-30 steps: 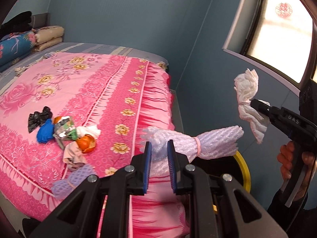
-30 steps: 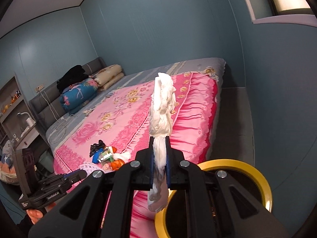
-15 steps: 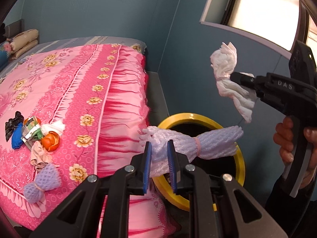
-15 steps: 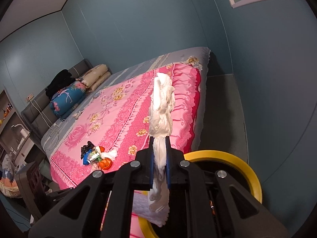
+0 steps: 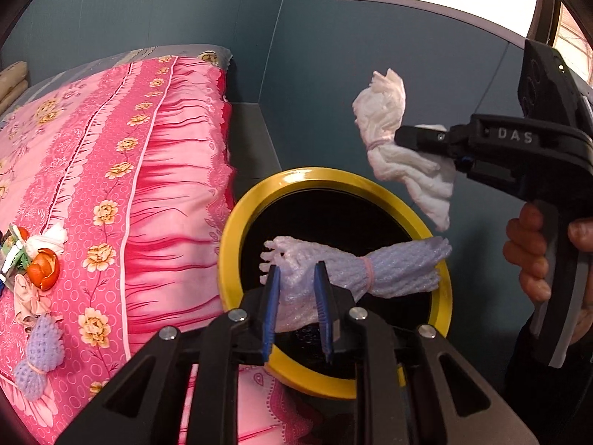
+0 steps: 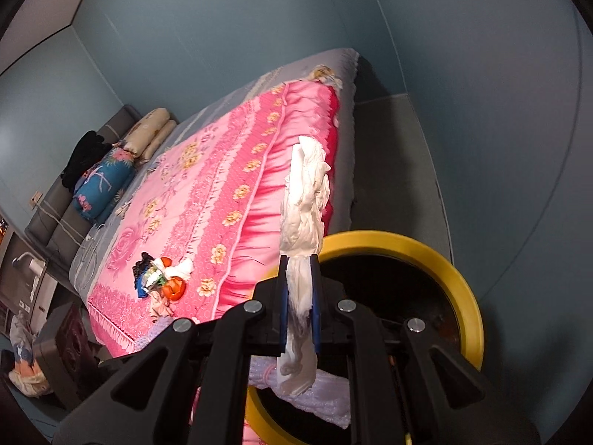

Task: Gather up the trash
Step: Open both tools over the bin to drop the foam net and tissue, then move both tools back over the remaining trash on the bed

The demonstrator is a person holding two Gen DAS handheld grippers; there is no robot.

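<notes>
My left gripper (image 5: pixel 296 278) is shut on a lilac foam net bundle (image 5: pixel 370 267) tied with a pink band, held above the mouth of the yellow-rimmed black bin (image 5: pixel 446 296). My right gripper (image 6: pixel 299 259) is shut on a white tied tissue bundle (image 6: pixel 304 200); in the left wrist view that bundle (image 5: pixel 385 137) hangs above the bin's far right rim. The bin (image 6: pixel 470 315) stands on the floor beside the pink bed. More trash lies on the bed: orange peel (image 5: pixel 44 269), a second lilac foam net (image 5: pixel 37 356), wrappers (image 6: pixel 155 278).
The pink floral bedspread (image 5: pixel 111 170) fills the left side. Blue walls close in behind and right of the bin, with a window ledge (image 5: pixel 426 3) above. Pillows (image 6: pixel 148 133) lie at the bed's head. A grey floor strip (image 6: pixel 389 167) runs between bed and wall.
Both grippers have swung right from over the bed to the bin, each still holding its bundle. The foam net is now over the bin's mouth and the tissue bundle is above its far rim.
</notes>
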